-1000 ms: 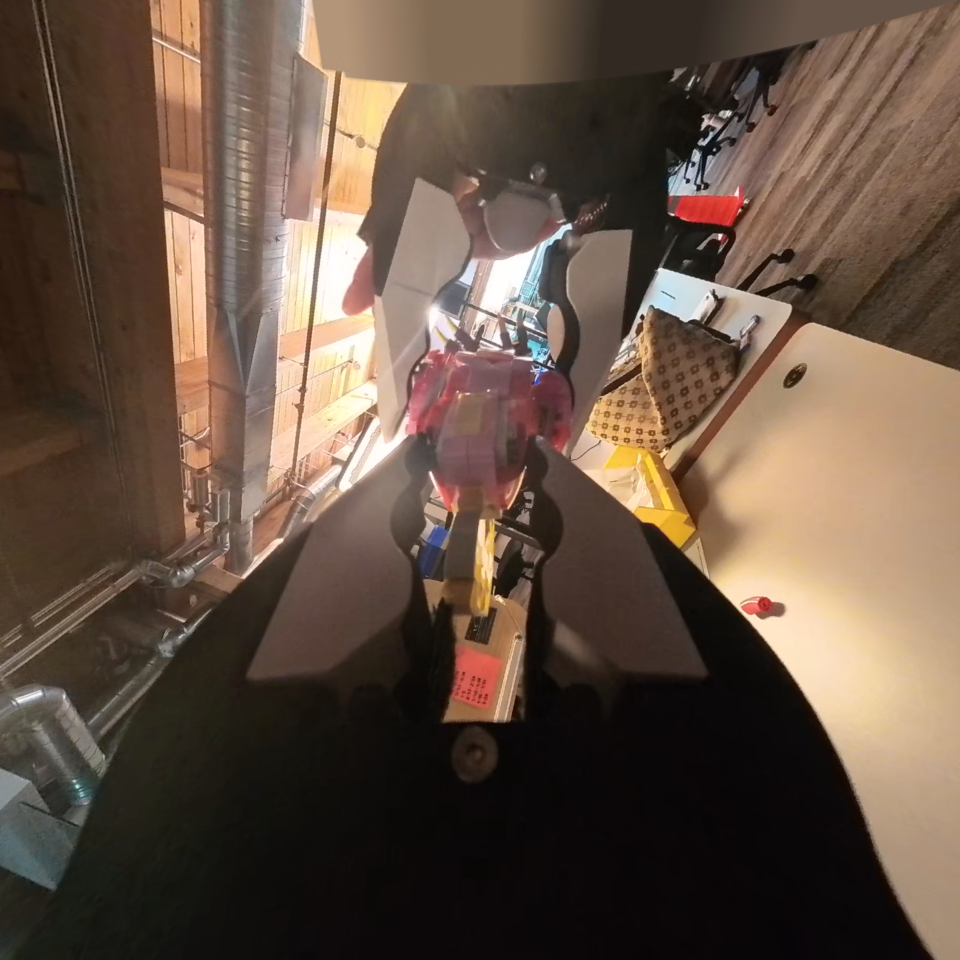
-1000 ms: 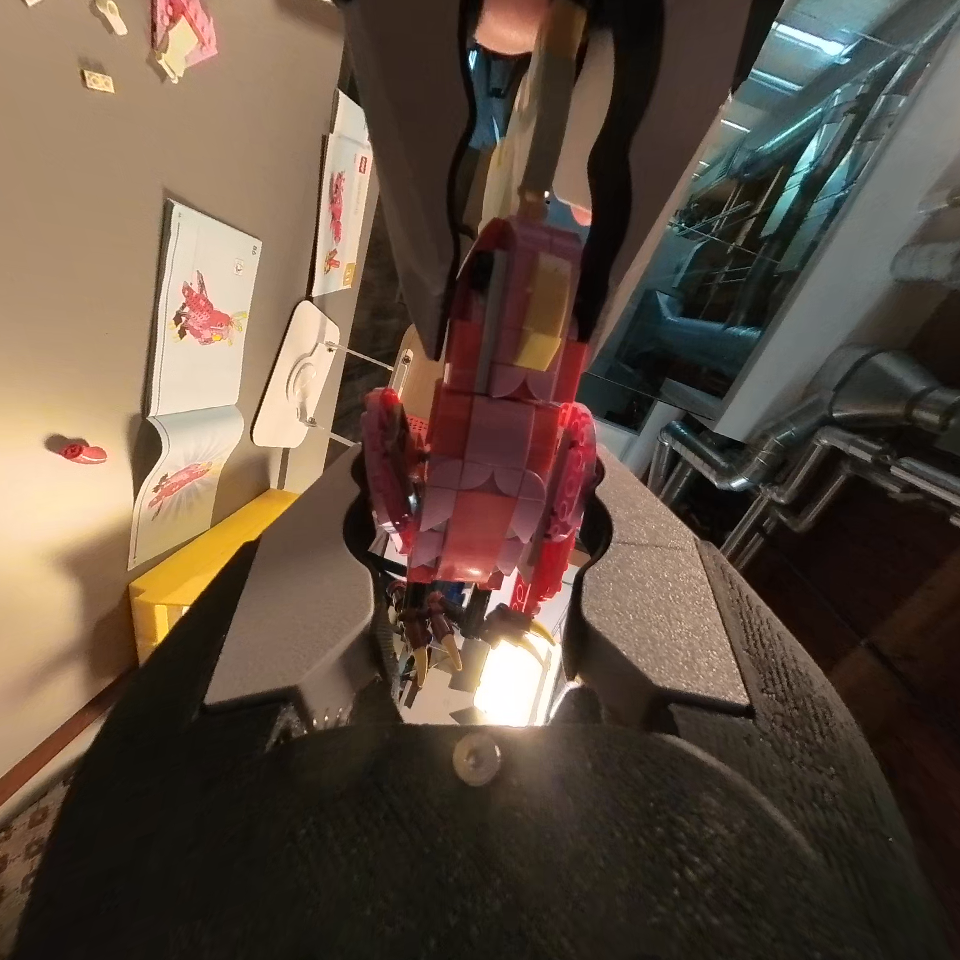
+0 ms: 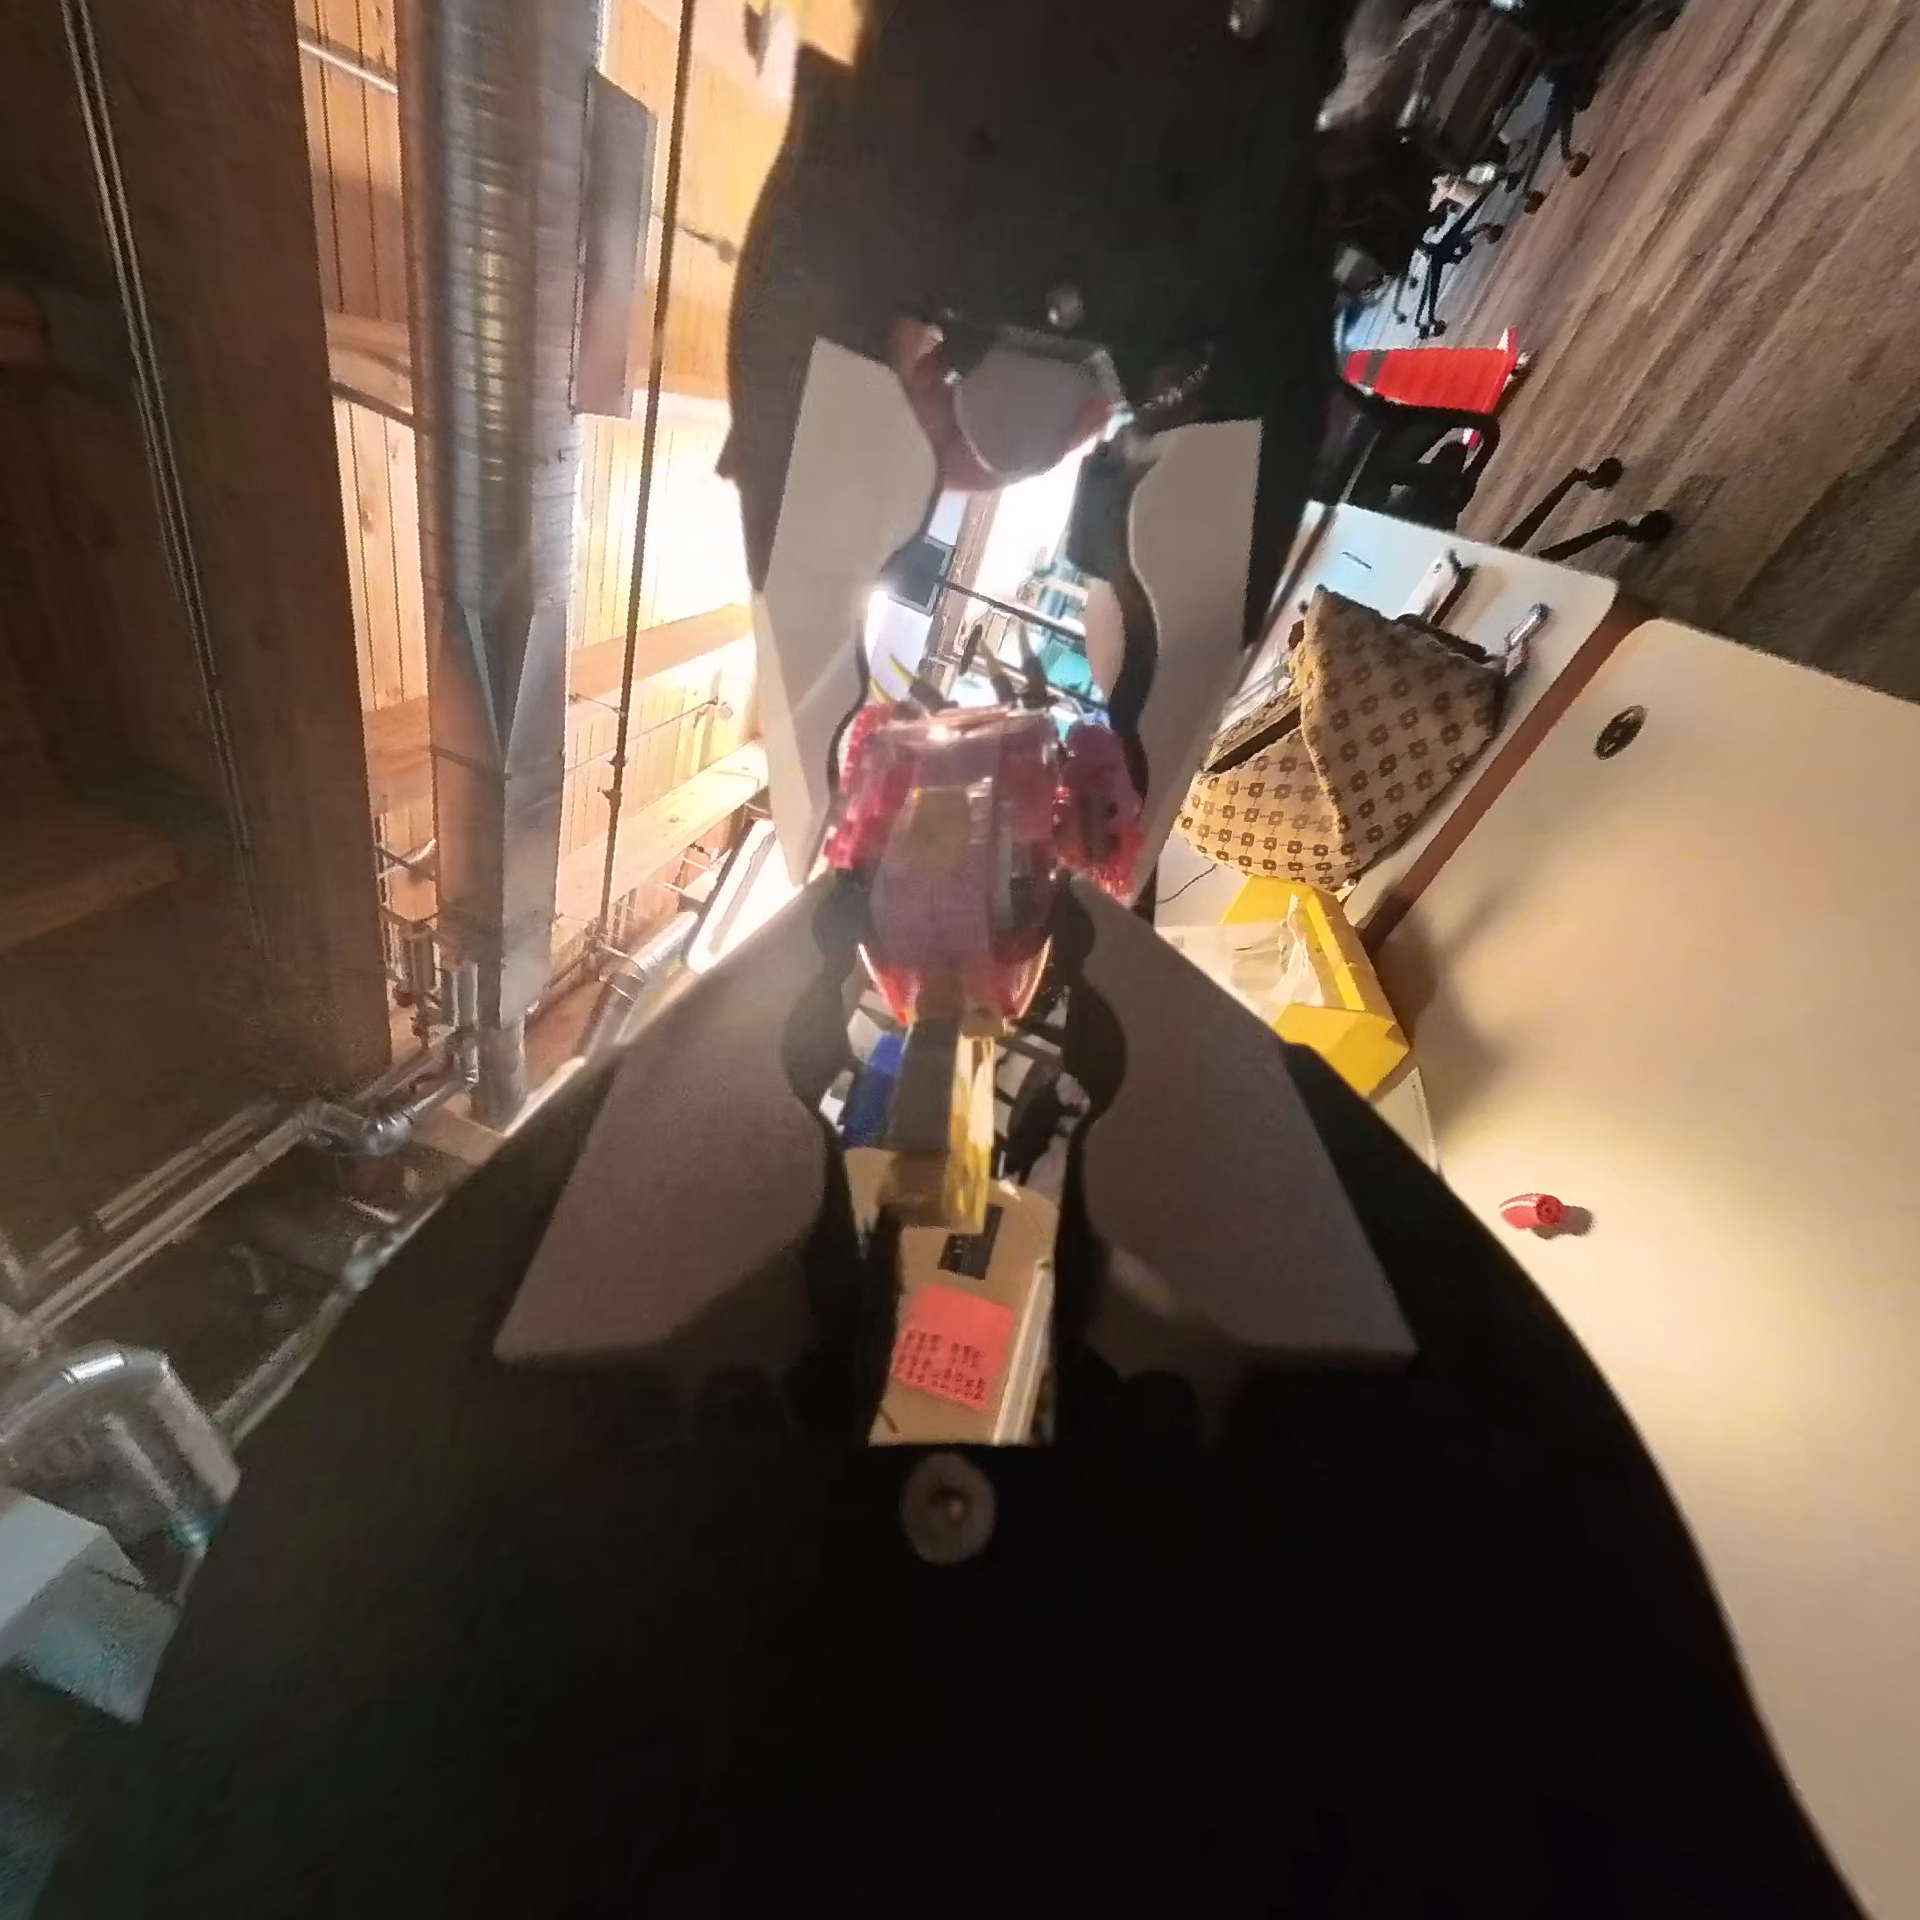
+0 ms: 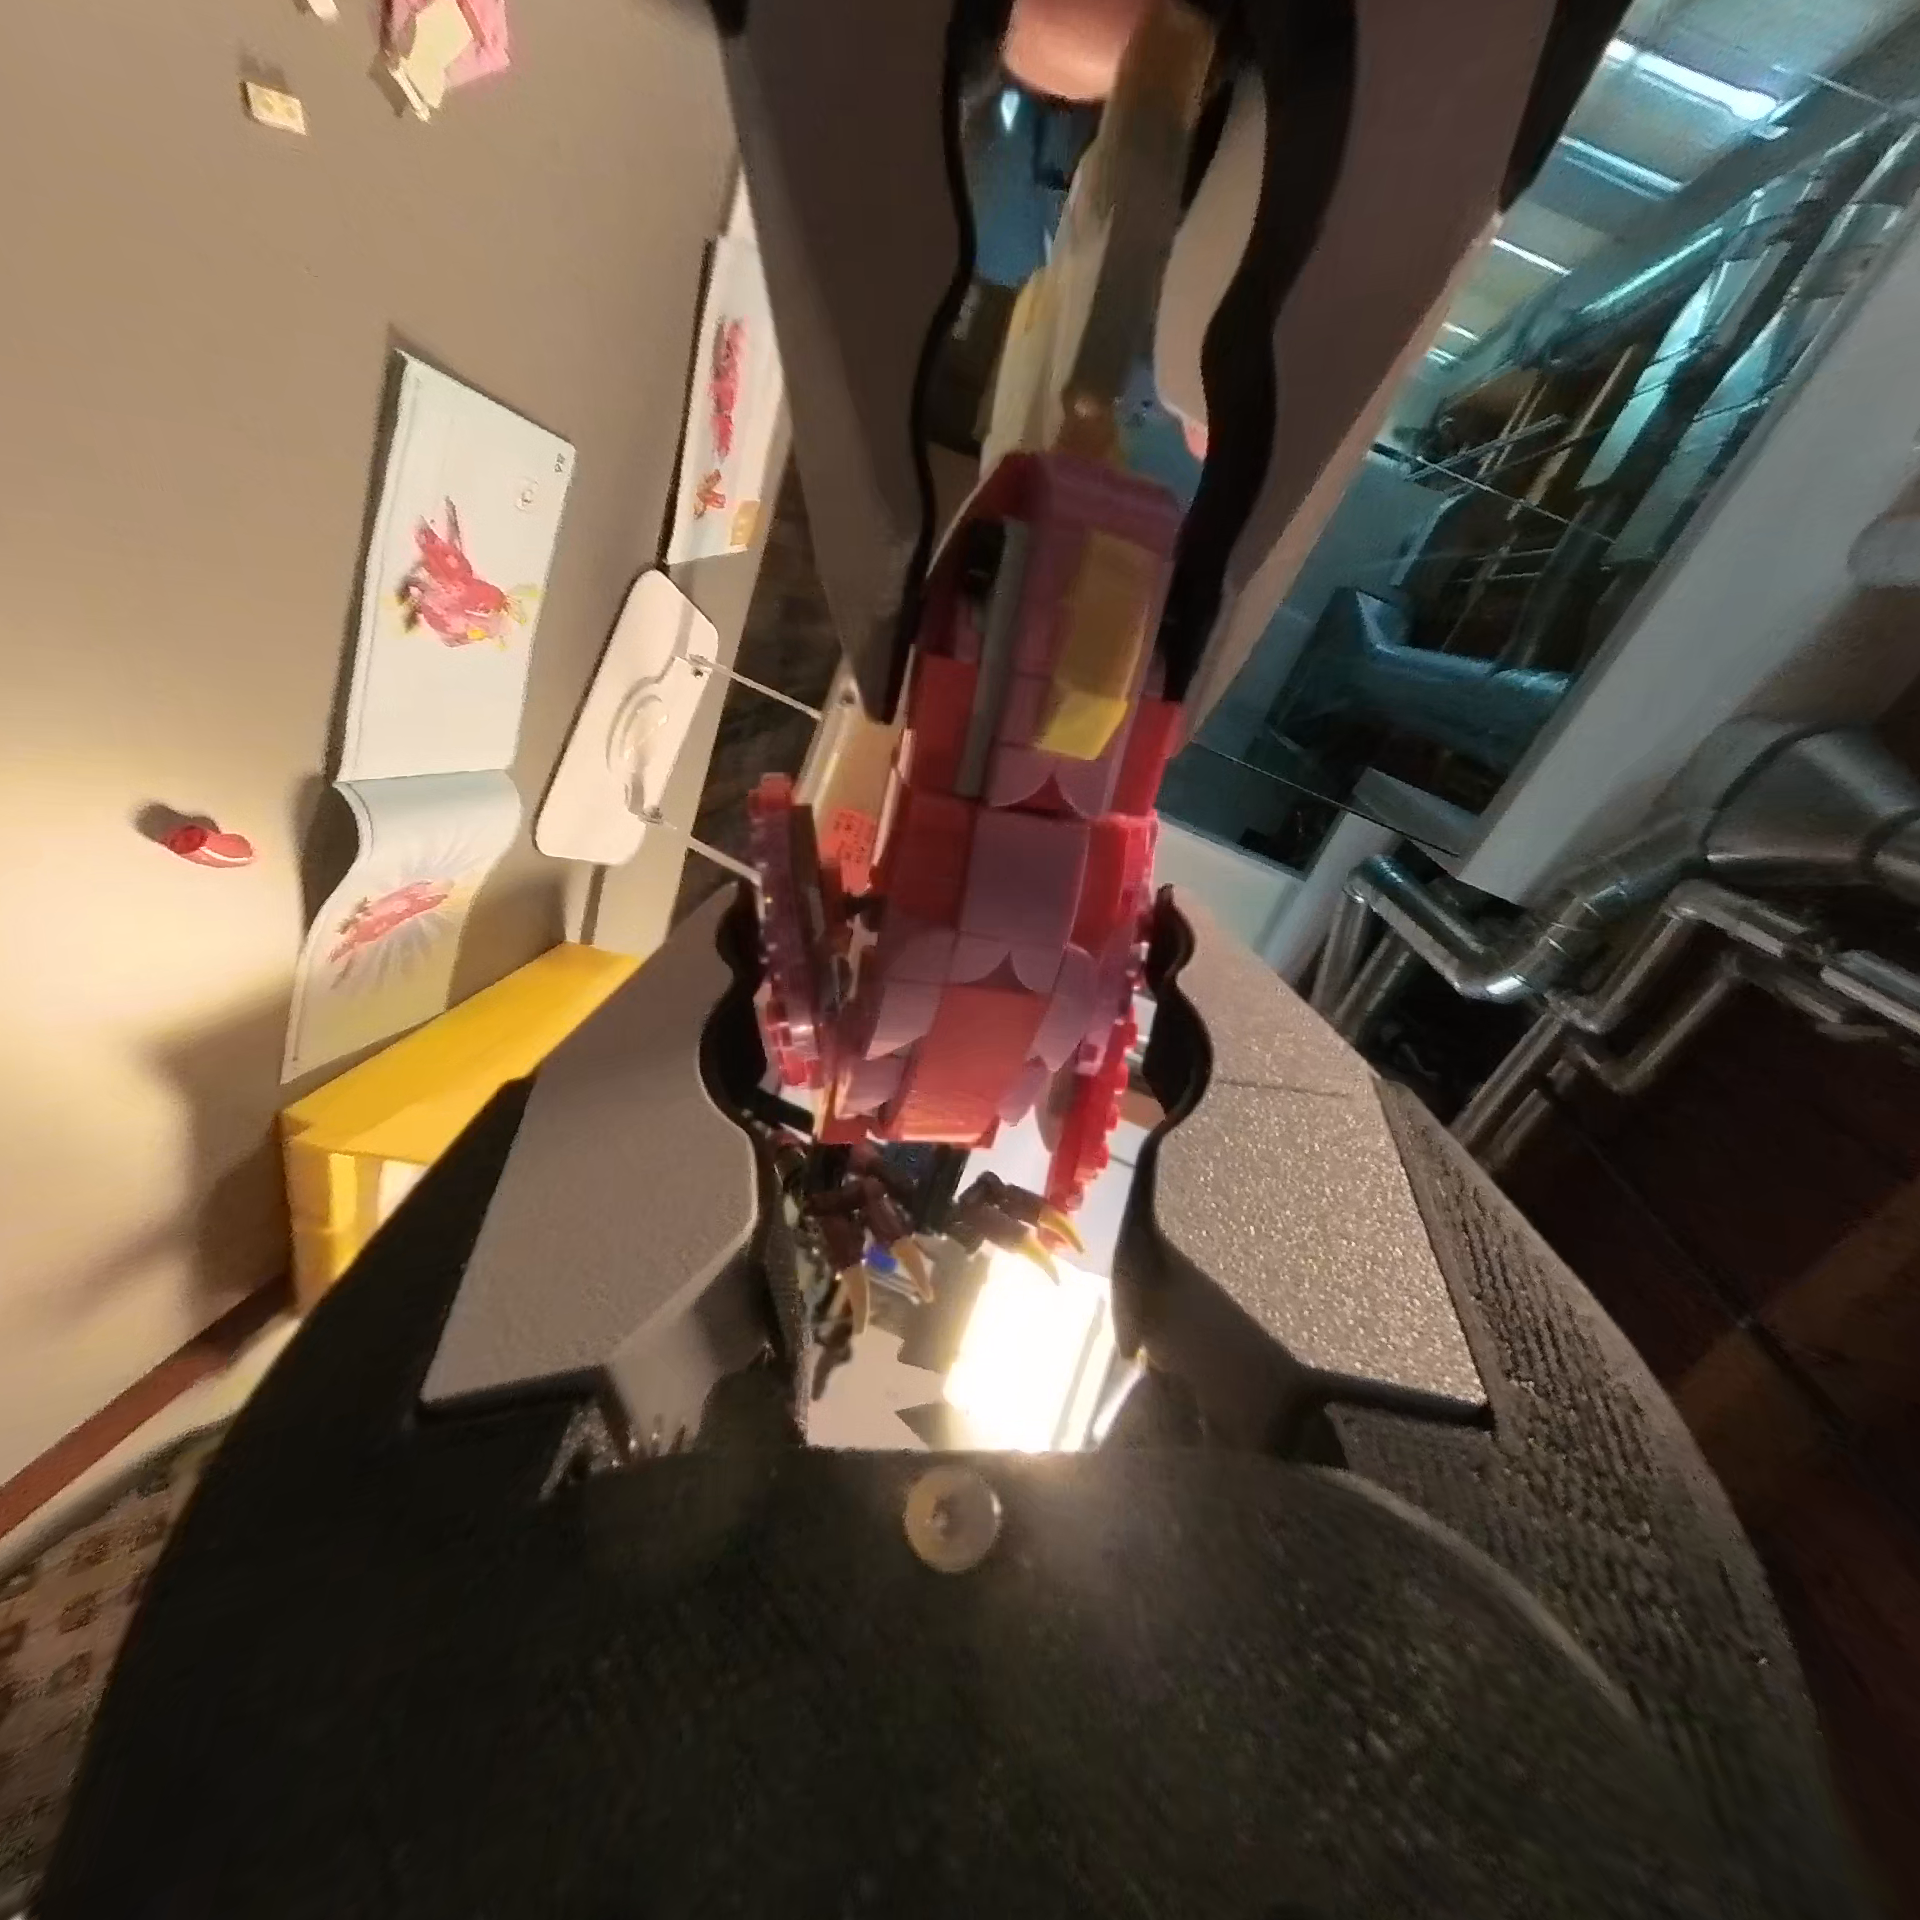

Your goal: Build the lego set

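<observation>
My left tongs (image 3: 956, 935) clamp the brick bird (image 3: 961, 862) in mid-air beside the worktop (image 3: 1662, 1039); my right tongs (image 4: 951, 935) straddle its wings, contact unclear. Squeezing unevenly could snap wings off or drop it.

Both cams sit just behind their own claw, looking fwd along the fingers, very close in. Both views are rolled sideways: worktop (image 3: 1714, 1039) stands at right in left wrist view, at left in right wrist view. They face each other, sharing the brick model (image 4: 997, 894), worktop & yellow bin (image 3: 1340, 997).
</observation>
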